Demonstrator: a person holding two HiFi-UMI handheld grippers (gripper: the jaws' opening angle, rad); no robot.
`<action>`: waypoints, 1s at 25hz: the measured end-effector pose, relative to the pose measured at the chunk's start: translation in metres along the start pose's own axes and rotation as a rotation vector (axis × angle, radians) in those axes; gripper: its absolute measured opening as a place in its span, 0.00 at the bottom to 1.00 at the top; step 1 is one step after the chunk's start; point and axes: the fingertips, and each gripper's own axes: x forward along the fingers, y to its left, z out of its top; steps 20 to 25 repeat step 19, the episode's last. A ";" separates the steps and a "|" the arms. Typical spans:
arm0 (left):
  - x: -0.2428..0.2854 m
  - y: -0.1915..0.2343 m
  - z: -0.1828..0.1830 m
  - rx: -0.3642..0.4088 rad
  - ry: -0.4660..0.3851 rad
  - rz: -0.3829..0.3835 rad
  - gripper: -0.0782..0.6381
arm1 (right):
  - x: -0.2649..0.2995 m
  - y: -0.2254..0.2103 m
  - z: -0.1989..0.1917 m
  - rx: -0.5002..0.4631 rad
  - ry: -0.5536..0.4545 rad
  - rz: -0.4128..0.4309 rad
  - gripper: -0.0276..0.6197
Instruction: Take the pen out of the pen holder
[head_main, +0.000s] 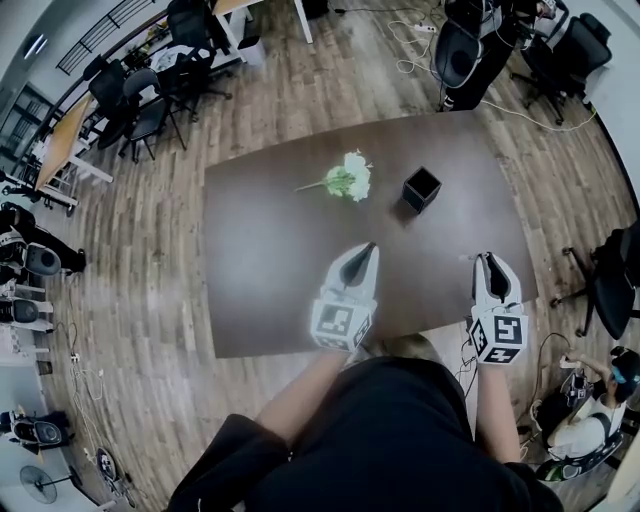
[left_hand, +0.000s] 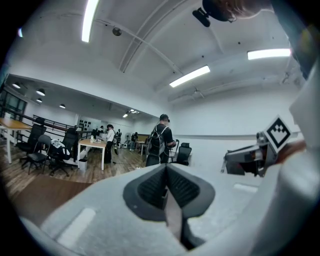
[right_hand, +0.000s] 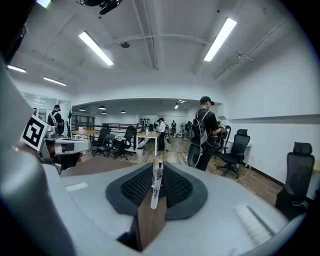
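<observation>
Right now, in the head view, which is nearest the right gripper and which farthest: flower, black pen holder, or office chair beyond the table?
1. Pen holder, on the table ahead of the right gripper.
2. Flower, farther left on the table.
3. Office chair, beyond the table's far edge.

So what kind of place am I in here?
Most likely an open-plan office or shared workspace: black office chairs stand around light wooden desks on a wood-plank floor, with long ceiling strip lights overhead.
</observation>
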 end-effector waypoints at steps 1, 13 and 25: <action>0.001 0.001 0.000 0.000 0.001 0.002 0.12 | 0.001 -0.001 -0.001 0.001 0.001 0.002 0.14; 0.011 0.005 -0.006 -0.026 0.001 0.021 0.11 | 0.011 -0.004 -0.001 -0.010 0.004 0.021 0.14; 0.025 0.007 -0.001 -0.021 0.003 0.017 0.12 | 0.021 -0.009 0.006 -0.011 0.004 0.022 0.14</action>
